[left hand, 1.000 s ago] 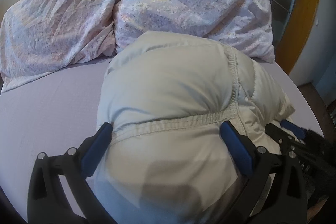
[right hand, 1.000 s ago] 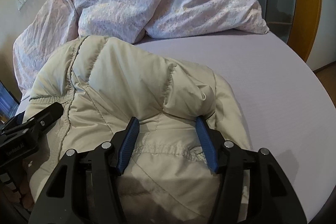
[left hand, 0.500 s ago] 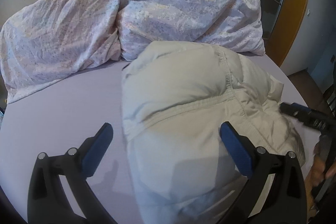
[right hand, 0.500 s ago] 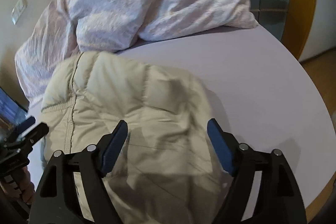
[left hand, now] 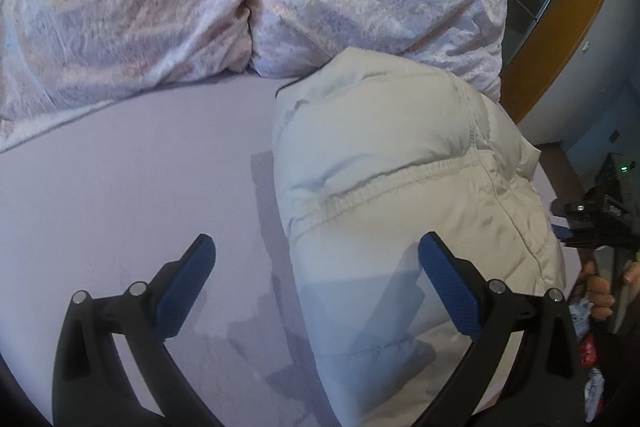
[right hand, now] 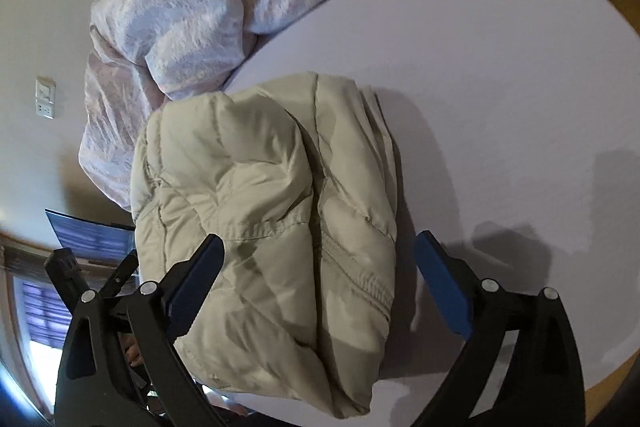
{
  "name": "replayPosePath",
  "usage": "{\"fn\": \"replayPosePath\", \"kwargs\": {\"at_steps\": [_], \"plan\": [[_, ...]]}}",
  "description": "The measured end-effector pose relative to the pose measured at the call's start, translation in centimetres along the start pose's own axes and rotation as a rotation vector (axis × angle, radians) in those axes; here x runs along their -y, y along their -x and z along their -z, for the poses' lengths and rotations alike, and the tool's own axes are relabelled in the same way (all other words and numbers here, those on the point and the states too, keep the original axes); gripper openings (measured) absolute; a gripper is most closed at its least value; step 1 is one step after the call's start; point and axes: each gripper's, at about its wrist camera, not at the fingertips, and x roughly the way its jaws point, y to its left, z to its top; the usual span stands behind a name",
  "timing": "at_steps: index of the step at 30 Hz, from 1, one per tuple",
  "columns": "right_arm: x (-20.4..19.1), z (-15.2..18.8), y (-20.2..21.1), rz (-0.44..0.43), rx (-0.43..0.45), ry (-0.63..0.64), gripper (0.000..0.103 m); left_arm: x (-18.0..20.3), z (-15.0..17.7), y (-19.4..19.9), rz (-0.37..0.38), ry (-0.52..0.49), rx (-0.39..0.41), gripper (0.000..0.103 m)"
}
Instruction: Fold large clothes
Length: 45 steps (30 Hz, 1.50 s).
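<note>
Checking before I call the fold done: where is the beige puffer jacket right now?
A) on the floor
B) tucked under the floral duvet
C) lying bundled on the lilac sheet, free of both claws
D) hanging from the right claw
C: the beige puffer jacket lies bundled on the lilac sheet, and the right claw and left claw stand wide open, pads off it.

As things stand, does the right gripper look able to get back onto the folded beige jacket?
Probably yes. The right gripper is open, its jaws having just spread wide, with the beige jacket lying between and below them on the bed sheet; nothing blocks the way.
</note>
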Motion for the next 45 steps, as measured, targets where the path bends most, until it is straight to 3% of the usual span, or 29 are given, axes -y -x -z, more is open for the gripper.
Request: {"fn": "replayPosePath", "kwargs": {"at_steps": [12, 20, 29, 37, 45], "plan": [[1.3, -0.4, -3.6, -0.169, -0.155, -0.111, 0.102, -1.4, 0.3, -1.5, 0.111, 0.091, -0.065, 0.101], [1.2, -0.5, -5.7, -0.209, -0.230, -0.127, 0.102, -2.7, 0.3, -2.8, 0.202, 0.184, -0.098, 0.101], [1.6, 0.1, -5.9, -0.281, -0.225, -0.119, 0.102, -3.3, 0.3, -5.0, 0.312, 0.266, -0.139, 0.101], [2.3, 0.2, -6.0, -0.334, -0.219, -0.160, 0.102, -4.0, 1.2, -7.4, 0.442, 0.405, -0.159, 0.101], [2.3, 0.8, -6.2, -0.396, -0.204, -0.165, 0.102, -3.9, 1.4, -7.4, 0.484, 0.457, -0.157, 0.097]]}}
